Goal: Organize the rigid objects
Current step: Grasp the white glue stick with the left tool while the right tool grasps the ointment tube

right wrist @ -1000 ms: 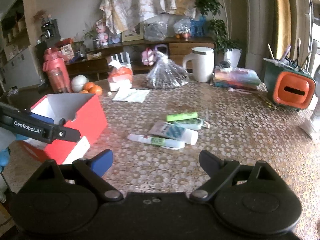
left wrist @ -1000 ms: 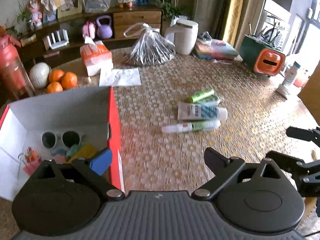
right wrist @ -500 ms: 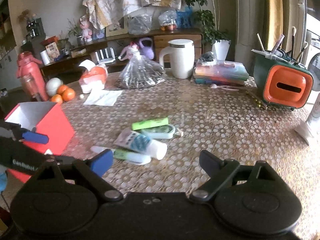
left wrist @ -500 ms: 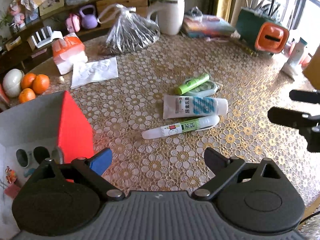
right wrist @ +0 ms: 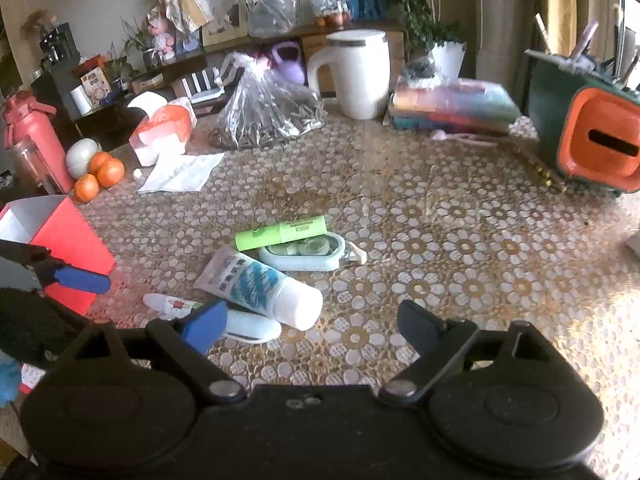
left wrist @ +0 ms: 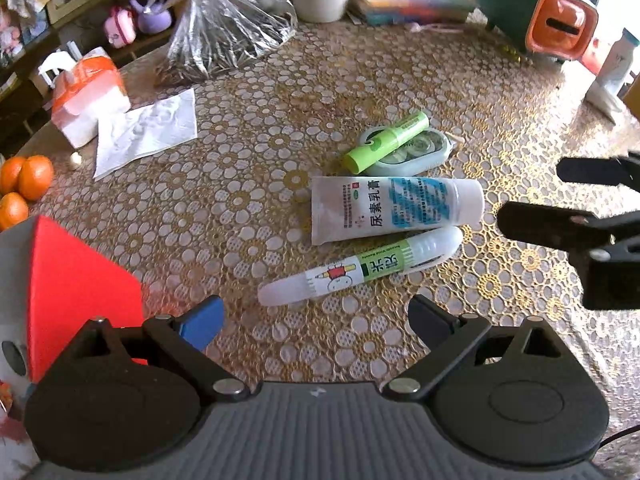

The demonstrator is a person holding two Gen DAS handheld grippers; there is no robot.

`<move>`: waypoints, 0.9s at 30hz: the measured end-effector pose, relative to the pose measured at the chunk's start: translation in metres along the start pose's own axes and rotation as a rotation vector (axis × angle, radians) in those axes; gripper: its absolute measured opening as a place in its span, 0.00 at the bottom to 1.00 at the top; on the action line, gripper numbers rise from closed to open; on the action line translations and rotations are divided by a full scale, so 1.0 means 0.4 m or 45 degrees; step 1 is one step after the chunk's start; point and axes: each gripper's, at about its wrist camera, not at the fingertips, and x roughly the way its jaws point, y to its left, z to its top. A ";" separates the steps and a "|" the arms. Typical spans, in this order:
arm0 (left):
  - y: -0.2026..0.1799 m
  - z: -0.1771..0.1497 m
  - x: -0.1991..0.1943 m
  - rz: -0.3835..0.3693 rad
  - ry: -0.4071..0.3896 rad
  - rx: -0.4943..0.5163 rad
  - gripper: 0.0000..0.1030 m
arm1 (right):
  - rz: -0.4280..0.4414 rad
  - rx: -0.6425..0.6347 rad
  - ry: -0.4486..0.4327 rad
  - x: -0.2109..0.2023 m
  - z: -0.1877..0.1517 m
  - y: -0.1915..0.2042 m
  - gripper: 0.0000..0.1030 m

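Several items lie together mid-table: a white glue pen [left wrist: 360,266] [right wrist: 248,324], a white cream tube [left wrist: 396,206] [right wrist: 260,284], a green stick [left wrist: 386,140] [right wrist: 280,232] resting on a pale green correction tape [left wrist: 416,152] [right wrist: 304,252]. A red box [left wrist: 76,288] [right wrist: 64,240] stands at the left. My left gripper [left wrist: 316,320] is open and empty just before the glue pen. My right gripper [right wrist: 312,324] is open and empty, close to the tube's cap end; it also shows at the right of the left wrist view [left wrist: 568,196].
At the back stand a clear bag [left wrist: 224,20], a white jug [right wrist: 356,76], a stack of books [right wrist: 452,104] and a green-orange holder [right wrist: 592,128]. Tissue pack [left wrist: 88,96], paper sheet [left wrist: 148,132] and oranges [left wrist: 24,184] lie at the left.
Both grippers have moved forward and closer to the cluster of tubes. The left gripper swung right, away from the red box. Both stayed open.
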 end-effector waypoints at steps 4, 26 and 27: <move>-0.003 0.010 0.023 -0.042 0.012 0.028 0.96 | 0.015 -0.041 0.045 0.054 0.021 0.013 0.82; -0.010 0.038 0.090 -0.115 0.020 0.151 0.82 | 0.111 -0.134 0.191 0.189 0.044 0.056 0.71; -0.013 0.035 0.086 -0.120 0.005 0.165 0.79 | 0.108 -0.134 0.186 0.190 0.043 0.057 0.71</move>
